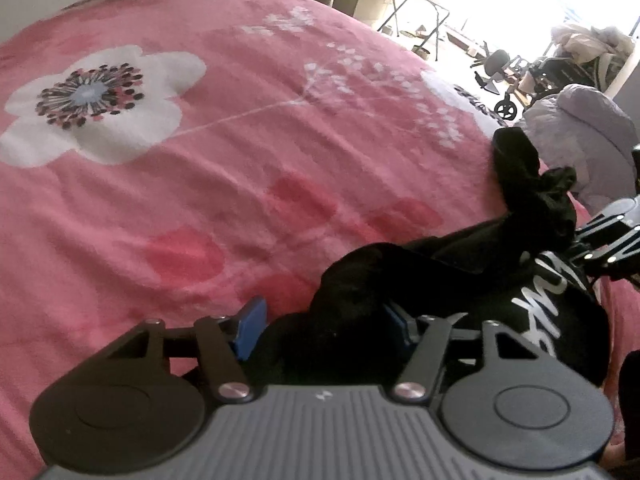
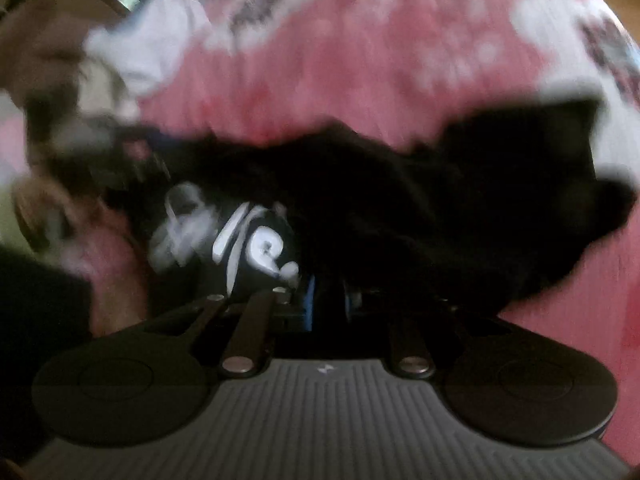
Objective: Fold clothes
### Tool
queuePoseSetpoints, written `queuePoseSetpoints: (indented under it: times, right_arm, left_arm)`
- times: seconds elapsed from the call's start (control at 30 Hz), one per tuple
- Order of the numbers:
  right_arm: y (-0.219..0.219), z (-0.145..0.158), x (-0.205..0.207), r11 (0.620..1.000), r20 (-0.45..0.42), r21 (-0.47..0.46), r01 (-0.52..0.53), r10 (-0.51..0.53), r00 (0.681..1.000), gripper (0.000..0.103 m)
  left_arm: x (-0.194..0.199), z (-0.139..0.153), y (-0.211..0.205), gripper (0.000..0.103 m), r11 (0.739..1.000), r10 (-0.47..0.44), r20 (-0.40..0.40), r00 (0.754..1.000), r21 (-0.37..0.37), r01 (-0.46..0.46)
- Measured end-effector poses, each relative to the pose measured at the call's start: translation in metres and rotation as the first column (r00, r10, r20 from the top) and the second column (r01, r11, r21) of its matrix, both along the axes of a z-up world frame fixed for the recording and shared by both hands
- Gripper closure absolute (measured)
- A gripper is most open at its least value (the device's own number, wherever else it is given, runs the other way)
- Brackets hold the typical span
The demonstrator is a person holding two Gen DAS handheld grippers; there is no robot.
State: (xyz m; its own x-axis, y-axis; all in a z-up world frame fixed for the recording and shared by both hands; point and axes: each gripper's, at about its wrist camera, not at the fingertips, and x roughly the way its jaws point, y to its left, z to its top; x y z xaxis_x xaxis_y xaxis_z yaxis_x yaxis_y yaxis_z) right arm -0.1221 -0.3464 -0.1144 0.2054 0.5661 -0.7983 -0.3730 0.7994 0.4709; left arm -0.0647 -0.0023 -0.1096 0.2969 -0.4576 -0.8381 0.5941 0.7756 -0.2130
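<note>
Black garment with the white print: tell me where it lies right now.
The black garment lies crumpled on the pink floral bedspread, low and right in the left wrist view, just beyond the left gripper, with a pale lilac garment behind it.

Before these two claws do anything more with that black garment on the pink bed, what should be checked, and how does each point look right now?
1. Left claw around the black garment: ok, cloth between its fingers, which stand apart.
2. Right claw gripping cloth: cannot tell, blurred; the fingers are nearly together.
3. Garment spread flat: not ok, bunched.
4. Room on the pink bedcover: ok.
5. Pale garment clear of the black one: cannot tell.
</note>
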Motion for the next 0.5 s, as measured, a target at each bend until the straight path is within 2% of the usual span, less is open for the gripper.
queuePoseSetpoints:
  times: [0.07,0.13,0.23,0.3,0.37,0.43,0.5]
  right_arm:
    - [-0.005,0.006,-0.006,0.999,0.008,0.029,0.045,-0.045,0.999,0.092]
    - [-0.004,0.017,-0.003,0.998,0.028,0.036,0.046,-0.047,0.999,0.089]
    - [0.006,0.045,0.009,0.998,0.145,0.051,-0.036,0.028,0.989,0.087]
    - [0.012,0.061,0.026,0.996,0.231,0.049,-0.073,0.06,0.971,0.074]
    - [0.018,0.07,0.044,0.995,0.294,0.034,-0.095,0.081,0.952,0.066]
    - [0.026,0.059,0.064,0.993,0.282,0.006,-0.114,0.108,0.953,0.059]
    - [0.031,0.038,0.081,0.99,0.2,-0.016,-0.138,0.138,0.97,0.056]
  left_arm:
    - [-0.001,-0.001,-0.002,0.043,1.0,-0.006,0.009,1.0,0.007,0.006]
    - [-0.002,-0.001,-0.003,0.048,1.0,-0.014,0.018,1.0,0.01,0.014]
    - [-0.004,-0.001,-0.004,0.053,1.0,-0.018,0.027,0.999,0.008,0.017]
    - [-0.006,-0.001,-0.005,0.054,1.0,-0.016,0.032,0.999,0.006,0.016]
    - [-0.007,-0.001,-0.006,0.056,1.0,-0.013,0.037,0.999,0.006,0.012]
    - [-0.009,-0.001,-0.006,0.061,1.0,-0.013,0.038,0.999,0.002,0.013]
    - [-0.01,0.0,-0.006,0.065,1.0,-0.009,0.042,0.999,-0.001,0.009]
